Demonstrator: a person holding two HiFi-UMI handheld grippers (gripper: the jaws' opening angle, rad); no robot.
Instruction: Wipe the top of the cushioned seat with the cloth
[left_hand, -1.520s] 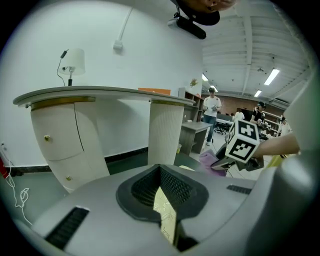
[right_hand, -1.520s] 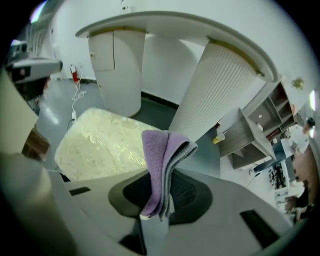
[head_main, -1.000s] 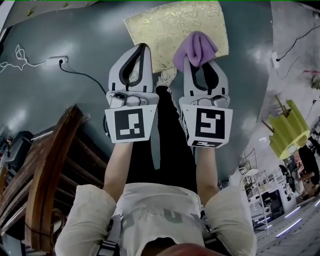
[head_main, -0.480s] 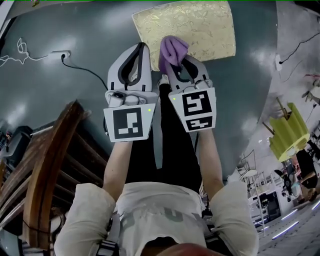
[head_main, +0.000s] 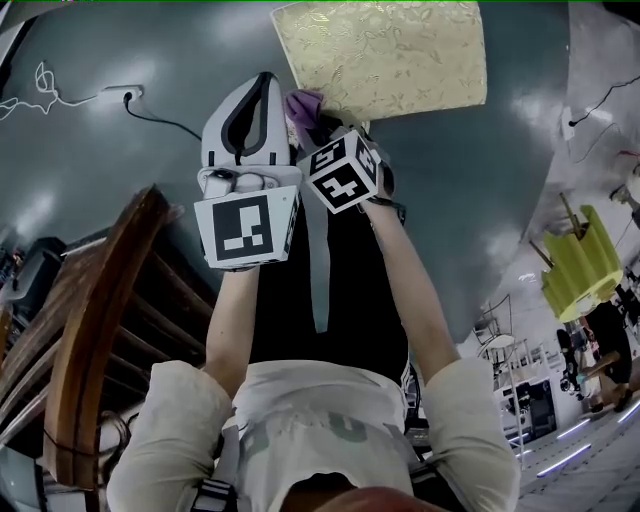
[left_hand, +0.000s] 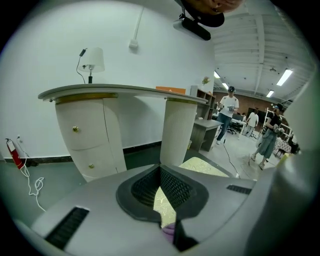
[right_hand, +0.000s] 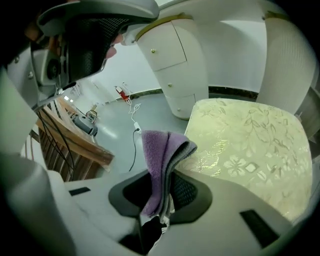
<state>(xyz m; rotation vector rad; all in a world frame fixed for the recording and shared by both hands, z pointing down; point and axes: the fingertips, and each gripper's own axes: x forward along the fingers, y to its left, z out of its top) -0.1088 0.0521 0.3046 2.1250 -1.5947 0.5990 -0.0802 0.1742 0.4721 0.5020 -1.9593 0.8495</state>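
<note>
The gold patterned cushioned seat (head_main: 385, 55) lies on the floor ahead of me and fills the right of the right gripper view (right_hand: 250, 145). My right gripper (head_main: 318, 135) is rolled over to the left, shut on the purple cloth (head_main: 303, 105), just off the seat's near left corner. The cloth (right_hand: 162, 150) sticks up folded between that gripper's (right_hand: 167, 175) jaws. My left gripper (head_main: 265, 82) sits right beside it, shut with nothing held. In the left gripper view (left_hand: 161, 169) the seat (left_hand: 200, 165) shows past the jaws.
A wooden chair (head_main: 90, 340) stands at my left. A power strip with cable (head_main: 125, 95) lies on the grey floor. A yellow-green object (head_main: 580, 265) is at the right. A white curved cabinet (left_hand: 90, 135) and column (left_hand: 177, 130) stand behind the seat; people (left_hand: 227, 112) are far back.
My right gripper has swung left with the cloth, off the seat's top toward the left gripper, and rolled onto its side. The left gripper has hardly moved.
</note>
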